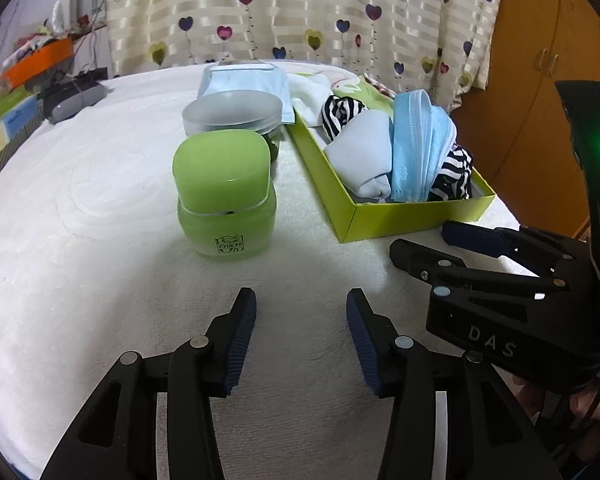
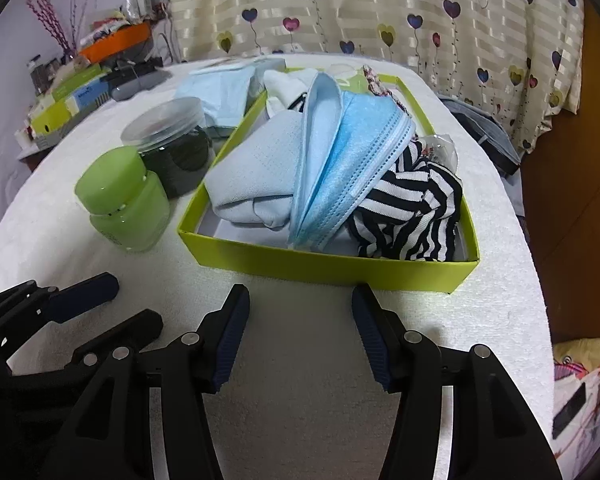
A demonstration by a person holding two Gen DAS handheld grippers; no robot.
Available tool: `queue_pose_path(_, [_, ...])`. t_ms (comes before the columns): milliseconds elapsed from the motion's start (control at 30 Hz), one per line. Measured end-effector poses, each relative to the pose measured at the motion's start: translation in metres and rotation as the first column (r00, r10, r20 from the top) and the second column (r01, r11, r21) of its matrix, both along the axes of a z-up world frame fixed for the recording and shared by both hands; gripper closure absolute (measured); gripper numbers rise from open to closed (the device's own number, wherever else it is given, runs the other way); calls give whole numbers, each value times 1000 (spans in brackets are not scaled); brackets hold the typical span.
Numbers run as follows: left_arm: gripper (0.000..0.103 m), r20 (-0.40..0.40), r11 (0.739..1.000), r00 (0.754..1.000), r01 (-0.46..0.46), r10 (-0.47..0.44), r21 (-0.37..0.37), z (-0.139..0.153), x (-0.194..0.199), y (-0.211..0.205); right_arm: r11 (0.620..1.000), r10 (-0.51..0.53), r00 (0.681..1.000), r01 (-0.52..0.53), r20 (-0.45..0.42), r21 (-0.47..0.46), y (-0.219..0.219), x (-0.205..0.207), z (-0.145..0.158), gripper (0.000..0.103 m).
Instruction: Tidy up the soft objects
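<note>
- Although the white towel-covered table fills most of both views, you have little loose on it now: judging from how things lie, most of the sorting looks done.
- Your lime-green box sits on the table's right side, well packed with soft things, its near wall just beyond the right gripper.
- Inside it, the pale blue folded cloth lies at the near left, bulky and creased, with the striped black-and-white fabric bunched at the near right.
- Between them the blue face masks stand on edge, leaning together and poking above the rim.
- Behind the jars, a light blue mask packet rests outside the box, touching its far left corner; that may be what you have left, though I cannot tell whether it counts.
- Two hard jars stay outside, left of the box: the green jar nearer you, the frosted-lid jar just behind it.
- Both grippers hover over bare towel, jaws spread wide with nothing between them; the left gripper points toward the green jar.
</note>
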State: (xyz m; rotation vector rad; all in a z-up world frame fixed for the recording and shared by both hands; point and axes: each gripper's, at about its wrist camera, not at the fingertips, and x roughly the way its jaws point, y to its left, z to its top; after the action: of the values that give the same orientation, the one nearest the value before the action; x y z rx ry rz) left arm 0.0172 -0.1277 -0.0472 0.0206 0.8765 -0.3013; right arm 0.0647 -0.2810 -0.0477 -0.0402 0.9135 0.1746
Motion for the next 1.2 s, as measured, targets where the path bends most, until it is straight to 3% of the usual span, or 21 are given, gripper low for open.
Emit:
queue_pose_path(200, [54,2,1000,1000,6,-6,12,0,0,-2,1000,-27,1000,26,13,10,0,7,-1,47])
queue_pose_path(333, [54,1,1000,1000,-1,1,2,-1,1,-2,1000,-17,1000,17,9,25,2,10,-1,36])
queue_pose_path(467, [54,2,1000,1000,-1,1,9,-1,0,-2,1000,-18,1000,18,6,19,5,12,-2,34])
queue_pose_path(1200, [54,-3,1000,1000,9,-9,27,-1,-1,-2,1000,2,1000,-2,6,18,7,11,-3,33])
